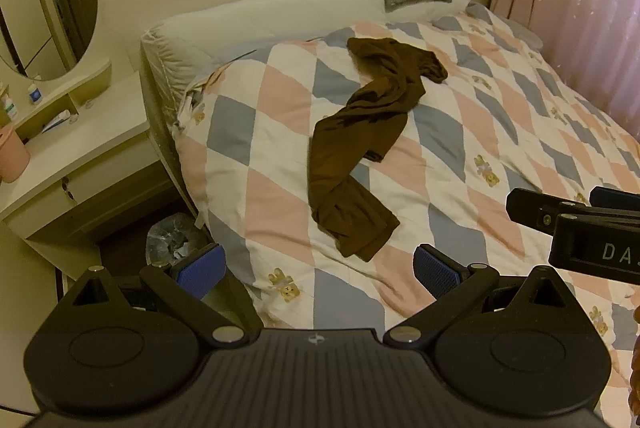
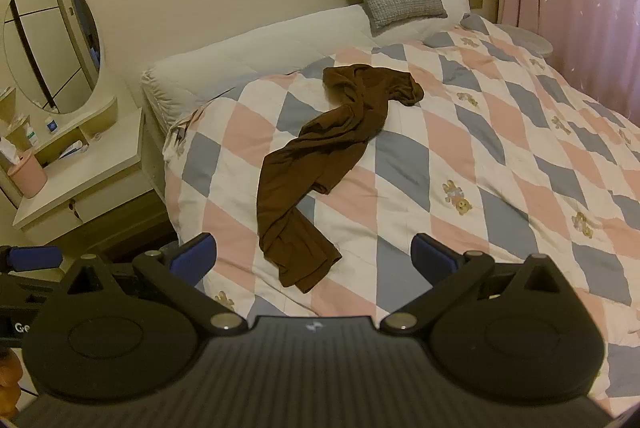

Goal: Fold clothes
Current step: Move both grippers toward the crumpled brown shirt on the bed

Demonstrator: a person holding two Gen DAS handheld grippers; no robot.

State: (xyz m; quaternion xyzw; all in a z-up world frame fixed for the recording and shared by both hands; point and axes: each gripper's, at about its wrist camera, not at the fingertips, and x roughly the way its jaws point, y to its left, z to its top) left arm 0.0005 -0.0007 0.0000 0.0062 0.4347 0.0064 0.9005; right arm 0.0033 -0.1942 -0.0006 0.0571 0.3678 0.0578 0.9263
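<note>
Brown garment (image 1: 360, 136) lies crumpled; "DA" on right gripper (image 1: 572, 228).

1. White letters "DA" can be read on the black body of the right gripper (image 1: 532, 206) at the right edge of the left wrist view; the rest of the word is cut off.
2. White letters "Ge" stand on the black body of the left gripper (image 2: 34, 255) at the left edge of the right wrist view; the rest is hidden.
3. A small white emblem sits on each ribbed black housing; it cannot be read as text.
</note>
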